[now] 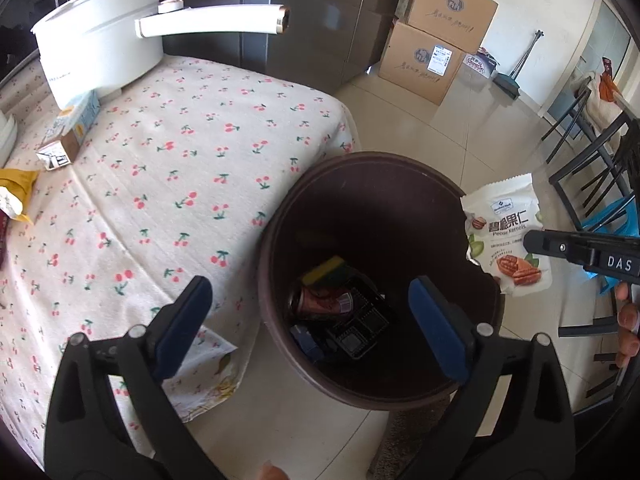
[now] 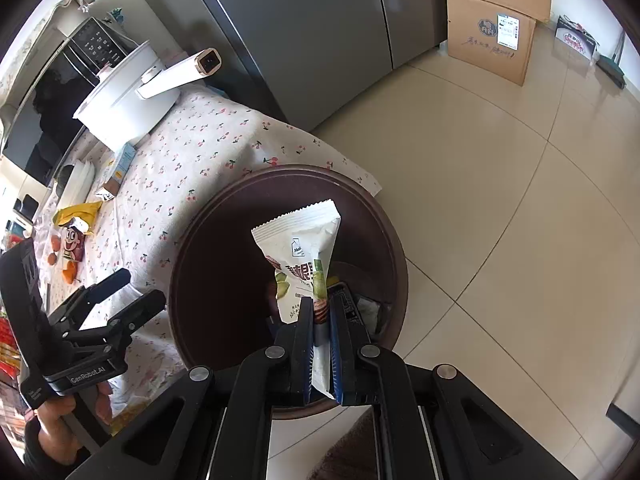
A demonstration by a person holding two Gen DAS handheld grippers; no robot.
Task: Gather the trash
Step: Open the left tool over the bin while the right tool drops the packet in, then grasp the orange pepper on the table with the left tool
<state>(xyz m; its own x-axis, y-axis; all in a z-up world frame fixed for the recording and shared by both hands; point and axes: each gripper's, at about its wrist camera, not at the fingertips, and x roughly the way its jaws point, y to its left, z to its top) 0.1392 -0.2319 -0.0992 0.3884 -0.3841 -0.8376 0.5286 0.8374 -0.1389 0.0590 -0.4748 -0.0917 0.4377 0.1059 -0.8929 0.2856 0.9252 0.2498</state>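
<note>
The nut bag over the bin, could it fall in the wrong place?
Maybe. The right gripper pinches the pecan bag only by its bottom end, so it could slip out early. In the left wrist view the bag hangs near the trash bin's rim, not its middle, so dropped now it might catch the rim or land on the floor.

One round dark-brown plastic trash bin [image 1: 280, 240]; inside it, one red drink can [image 1: 320, 300], one yellow-and-green sponge [image 1: 324, 274], one black plastic tray [image 1: 360, 328]. One white pecan-kernel snack bag [image 2: 298, 248]. One white electric pot [image 1: 96, 40]. Two stacked brown cardboard boxes [image 1: 448, 8]. One small blue-and-brown carton [image 1: 72, 128]. Two black two-finger grippers [image 1: 308, 320].
</note>
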